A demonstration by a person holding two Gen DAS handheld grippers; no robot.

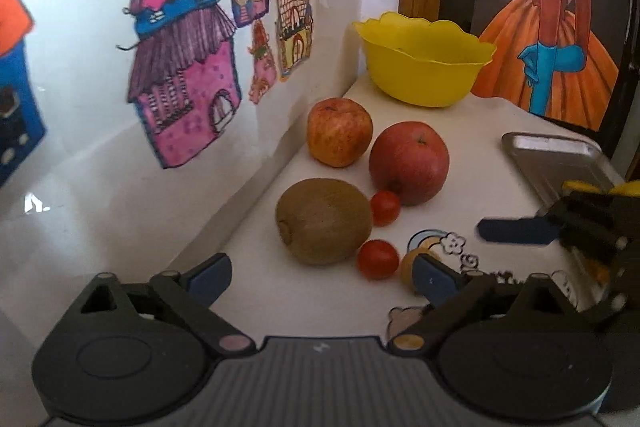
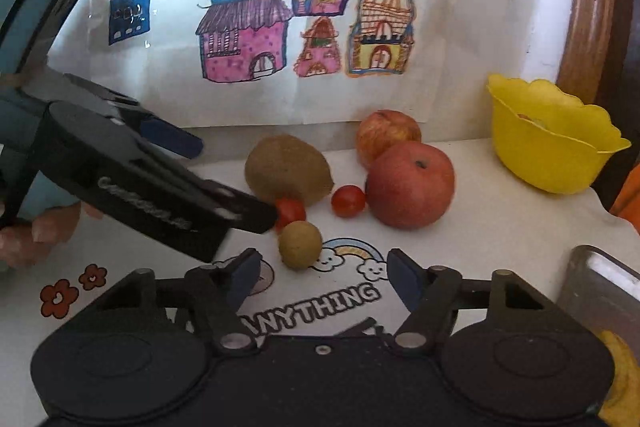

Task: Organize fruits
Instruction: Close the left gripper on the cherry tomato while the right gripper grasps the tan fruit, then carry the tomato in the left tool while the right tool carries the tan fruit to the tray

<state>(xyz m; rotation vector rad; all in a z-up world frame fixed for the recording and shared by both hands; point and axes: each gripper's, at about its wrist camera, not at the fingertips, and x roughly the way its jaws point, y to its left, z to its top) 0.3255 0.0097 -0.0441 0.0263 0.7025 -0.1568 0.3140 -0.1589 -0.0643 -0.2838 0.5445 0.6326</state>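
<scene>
Now the yellow bowl (image 2: 556,143) sits at the back of the surface (image 2: 500,235) — something pale shows inside, too hidden to name. Both grippers, left (image 1: 320,275) and right (image 2: 324,277), have fingers spread wide, holding nothing. Apples (image 1: 408,163), kiwi (image 1: 324,221) and tomatoes (image 1: 378,259) lie loose — outside the bowl, beside a metal tray (image 1: 556,159).
</scene>
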